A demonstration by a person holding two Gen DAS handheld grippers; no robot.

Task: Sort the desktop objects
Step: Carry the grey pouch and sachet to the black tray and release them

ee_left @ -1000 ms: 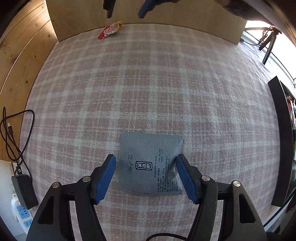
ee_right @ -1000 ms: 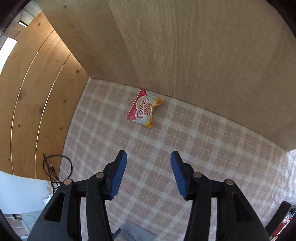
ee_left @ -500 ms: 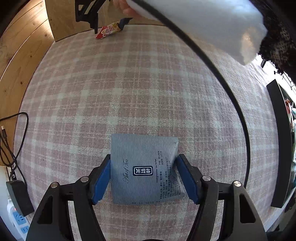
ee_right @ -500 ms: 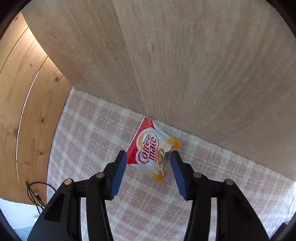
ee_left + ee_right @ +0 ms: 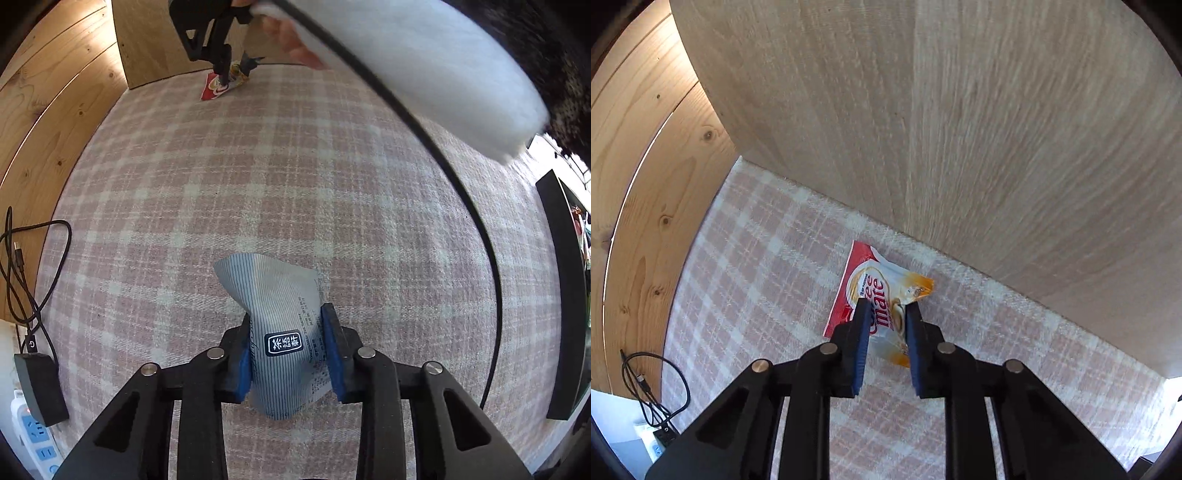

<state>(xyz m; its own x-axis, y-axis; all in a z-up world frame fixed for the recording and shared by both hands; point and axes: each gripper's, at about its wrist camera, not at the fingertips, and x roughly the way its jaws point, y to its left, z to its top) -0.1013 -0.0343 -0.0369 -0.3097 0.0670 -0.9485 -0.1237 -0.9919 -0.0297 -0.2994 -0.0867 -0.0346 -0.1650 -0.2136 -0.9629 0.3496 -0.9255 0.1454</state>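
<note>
Grey striped tea pouch (image 5: 282,332) now buckles, pinched in your left gripper (image 5: 288,349); right gripper (image 5: 884,332) has closed on the creamer sachet (image 5: 882,295), apparently gripped. Both ready to lift.

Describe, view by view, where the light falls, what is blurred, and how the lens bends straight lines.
Left wrist view: the white sleeve close to the lens is blurred, the plaid cloth bulges into curves, and a window glares at the right edge. Right wrist view: the wooden back panel is smeared and evenly lit, its bottom edge bows, and the creamer packet stays readable.
</note>
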